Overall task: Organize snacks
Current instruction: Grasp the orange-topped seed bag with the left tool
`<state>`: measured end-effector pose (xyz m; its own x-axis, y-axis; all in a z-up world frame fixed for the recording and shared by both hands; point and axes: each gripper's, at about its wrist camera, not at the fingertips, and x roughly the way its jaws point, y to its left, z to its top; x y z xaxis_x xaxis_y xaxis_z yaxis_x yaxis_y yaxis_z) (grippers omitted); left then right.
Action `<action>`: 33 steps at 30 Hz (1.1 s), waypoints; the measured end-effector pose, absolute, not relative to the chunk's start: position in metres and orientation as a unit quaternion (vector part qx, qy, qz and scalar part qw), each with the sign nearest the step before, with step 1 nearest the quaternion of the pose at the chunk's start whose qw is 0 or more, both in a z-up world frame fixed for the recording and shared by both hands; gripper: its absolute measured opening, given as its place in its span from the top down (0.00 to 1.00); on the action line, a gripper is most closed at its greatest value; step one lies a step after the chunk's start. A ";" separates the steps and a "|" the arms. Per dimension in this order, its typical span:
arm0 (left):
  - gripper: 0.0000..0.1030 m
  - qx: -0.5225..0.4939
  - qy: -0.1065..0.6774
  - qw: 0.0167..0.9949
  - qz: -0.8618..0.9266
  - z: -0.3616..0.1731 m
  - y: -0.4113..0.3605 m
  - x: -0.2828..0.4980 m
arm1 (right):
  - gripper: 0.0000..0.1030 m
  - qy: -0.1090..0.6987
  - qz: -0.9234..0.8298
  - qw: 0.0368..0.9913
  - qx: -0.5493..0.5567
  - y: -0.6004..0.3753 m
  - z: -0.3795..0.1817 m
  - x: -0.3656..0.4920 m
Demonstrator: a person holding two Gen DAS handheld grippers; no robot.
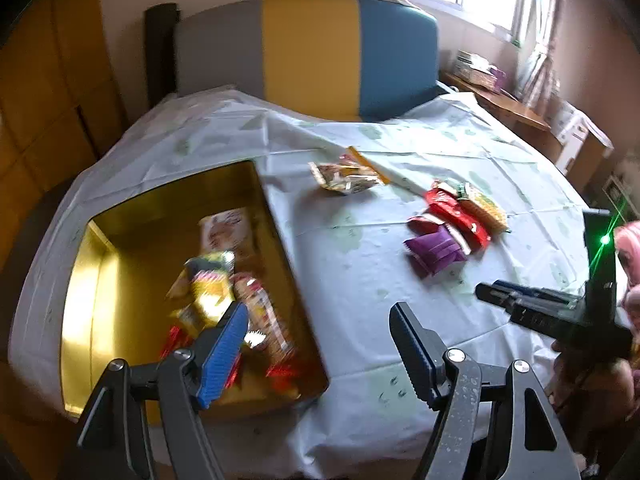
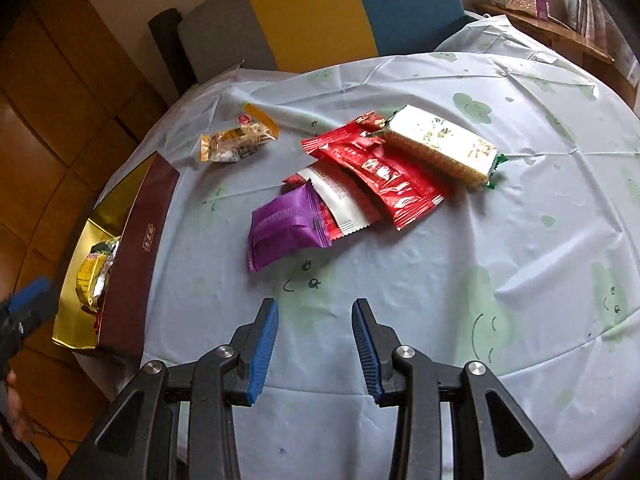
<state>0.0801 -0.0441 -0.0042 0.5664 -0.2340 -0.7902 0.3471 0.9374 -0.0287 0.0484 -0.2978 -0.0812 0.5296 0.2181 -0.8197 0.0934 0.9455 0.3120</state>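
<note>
A box with a gold inside [image 1: 160, 208] sits at the table's left edge and holds several snack packets [image 1: 216, 292]. My left gripper [image 1: 320, 344] hangs open above the box's right wall, with nothing between its fingers. On the cloth lie a purple packet [image 2: 284, 228], red packets [image 2: 380, 168], a white and green cracker pack [image 2: 440, 148] and a small yellow packet [image 2: 236, 144]. My right gripper [image 2: 315, 344] stands open and empty just in front of the purple packet. The box [image 2: 136, 248] shows its maroon outer wall at the left of the right wrist view.
A pale tablecloth with green prints [image 2: 480, 240] covers the table. Behind it stands a grey, yellow and blue padded panel [image 1: 312, 52]. A wooden desk with boxes [image 1: 512, 108] runs along the right under a window. Wooden cabinets [image 1: 48, 100] stand on the left.
</note>
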 end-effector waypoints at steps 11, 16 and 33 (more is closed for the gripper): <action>0.20 0.173 0.443 0.855 -0.207 -0.001 -0.102 0.166 | 0.61 0.481 0.068 0.859 0.164 -0.296 -0.089 0.050; 0.15 0.209 0.458 0.838 -0.212 -0.018 -0.131 0.215 | 0.60 0.480 0.086 0.857 0.164 -0.294 -0.091 0.050; 0.17 0.341 0.476 0.782 -0.212 -0.094 -0.191 0.299 | 0.59 0.481 0.104 0.851 0.185 -0.306 -0.100 0.050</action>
